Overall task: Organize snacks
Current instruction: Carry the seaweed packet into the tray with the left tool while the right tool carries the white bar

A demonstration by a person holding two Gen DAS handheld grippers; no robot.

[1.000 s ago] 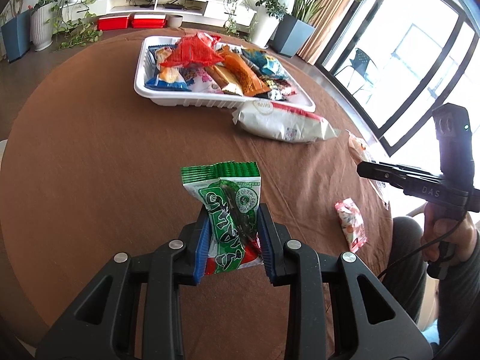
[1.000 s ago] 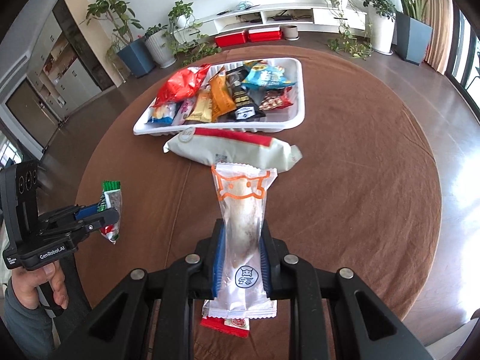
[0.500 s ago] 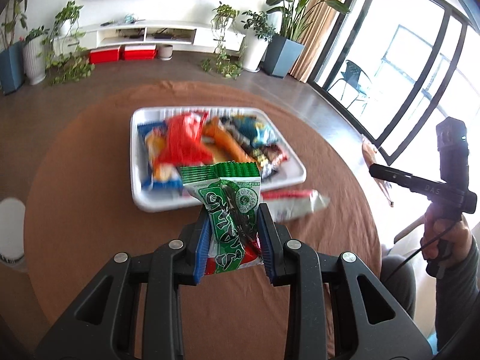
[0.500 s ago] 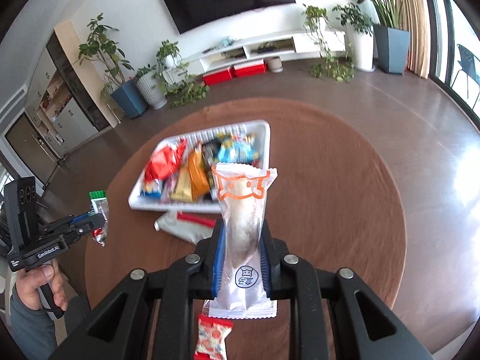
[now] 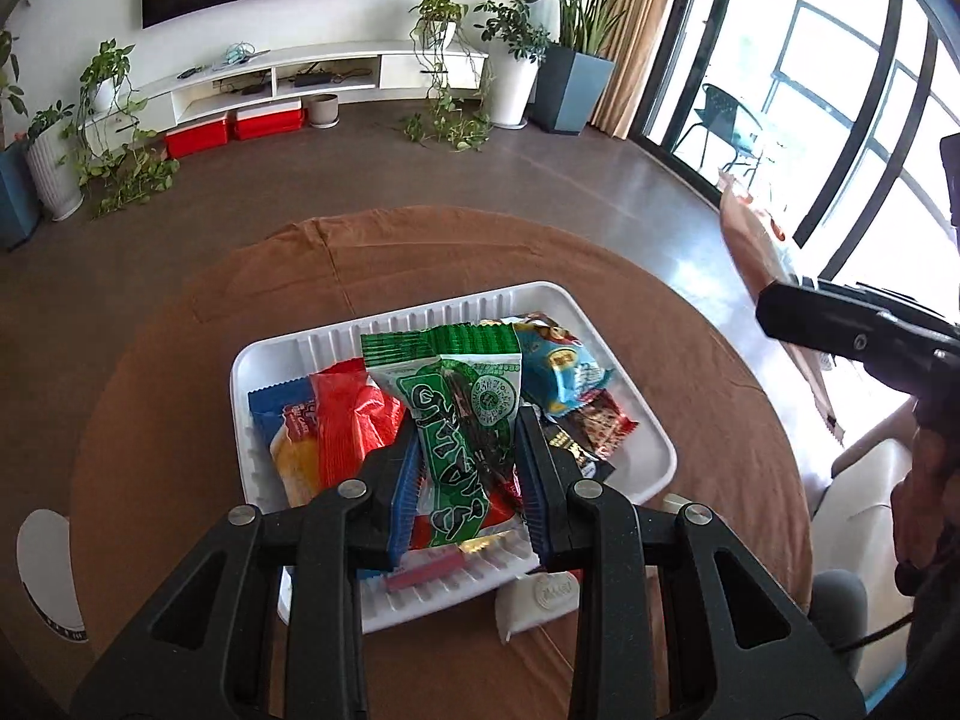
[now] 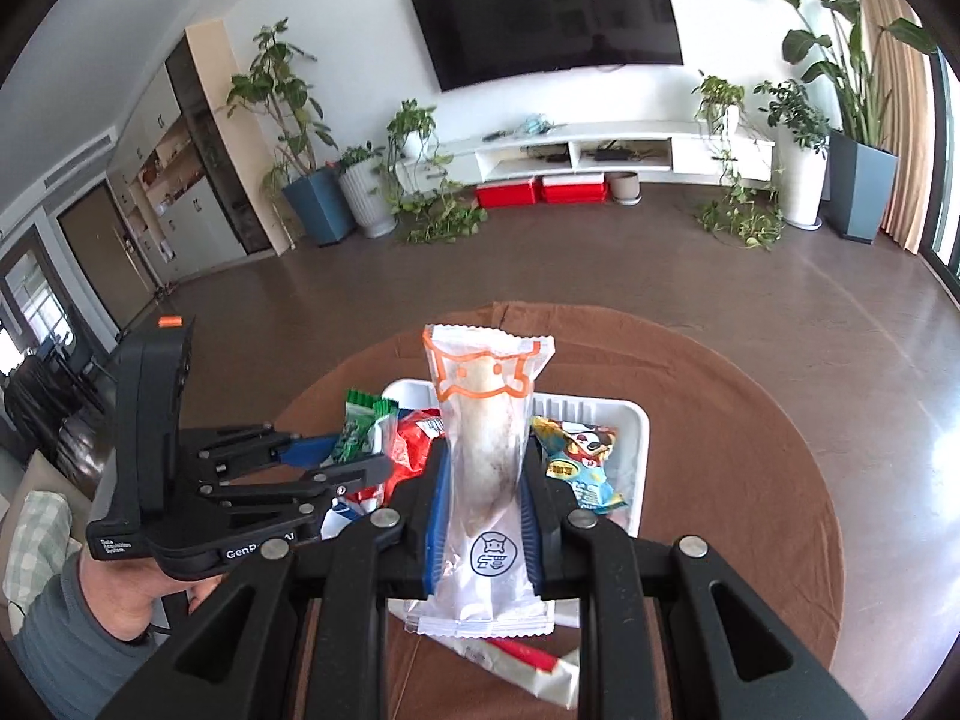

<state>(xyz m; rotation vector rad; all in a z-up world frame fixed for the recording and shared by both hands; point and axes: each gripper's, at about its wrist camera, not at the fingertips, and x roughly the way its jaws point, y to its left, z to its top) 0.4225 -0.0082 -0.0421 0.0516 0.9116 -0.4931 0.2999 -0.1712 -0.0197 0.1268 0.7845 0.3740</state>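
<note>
My left gripper (image 5: 468,429) is shut on a green snack packet (image 5: 456,384), held upright above the white tray (image 5: 420,318). The tray is filled with several snacks, among them a red bag (image 5: 348,426) and a blue packet (image 5: 558,372). My right gripper (image 6: 483,468) is shut on a clear white packet with an orange cat outline (image 6: 480,414), also above the tray (image 6: 636,420). In the right wrist view the left gripper (image 6: 342,450) sits close on the left with the green packet (image 6: 360,429). In the left wrist view the right gripper (image 5: 780,312) is at the right edge.
A round table under a brown cloth (image 5: 150,420) carries the tray. A long white packet with a red stripe (image 6: 528,666) lies on the cloth just in front of the tray. A white round object (image 5: 42,576) sits beside the table on the left. A person's hand and grey sleeve (image 6: 90,618) hold the left gripper.
Both grippers have risen and moved forward with their packets, from over the bare cloth to above the tray. The two grippers have come closer together.
</note>
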